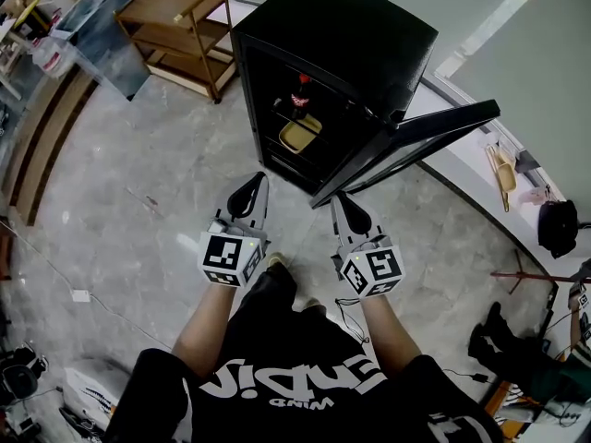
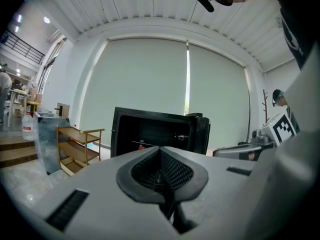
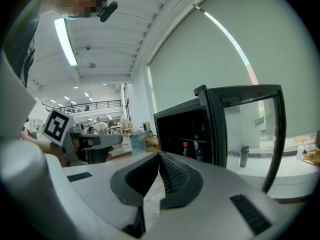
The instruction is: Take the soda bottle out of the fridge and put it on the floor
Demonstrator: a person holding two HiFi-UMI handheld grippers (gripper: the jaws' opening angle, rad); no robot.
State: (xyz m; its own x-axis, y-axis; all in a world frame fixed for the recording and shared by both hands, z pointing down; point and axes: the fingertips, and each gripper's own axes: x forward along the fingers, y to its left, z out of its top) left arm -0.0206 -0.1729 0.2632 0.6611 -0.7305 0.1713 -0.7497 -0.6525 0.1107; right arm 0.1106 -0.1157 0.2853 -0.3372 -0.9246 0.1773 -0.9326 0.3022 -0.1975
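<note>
– Looking into the open fridge (image 1: pixel 342 35), where do you make out the soda bottle (image 1: pixel 301 92)?

– On the upper shelf, standing upright with its red cap on top. A yellow tray (image 1: pixel 301 135) sits on the shelf below it. In the right gripper view there seems to be a second, darker bottle just beside it, but it's too small to be sure.

– And the grippers?

– Both are on the near side of the fridge, well apart from the bottle. The left gripper (image 1: pixel 251 190) has its jaws clenched with nothing between them. The right gripper (image 1: pixel 343 206) is the same, tips together and empty. The door (image 1: pixel 416 141) is swung wide to the right, so nothing blocks the way in.

– How would you expect the bottle to handle?

– My guess is smooth plastic, perhaps damp from the cold, so it could be slippery. If it's full it will have some weight, and the wall will give a little under a squeeze. The jaws need to be released first. Then I'd take it round the body just below the shoulder, with the pads square on both sides. I wouldn't take it by the cap.

– Any risks?

– It could knock its neighbour, or tilt as it leaves the shelf. It should be kept upright, then set base-flat on the marble floor (image 1: pixel 138 201) near the fridge.
</note>
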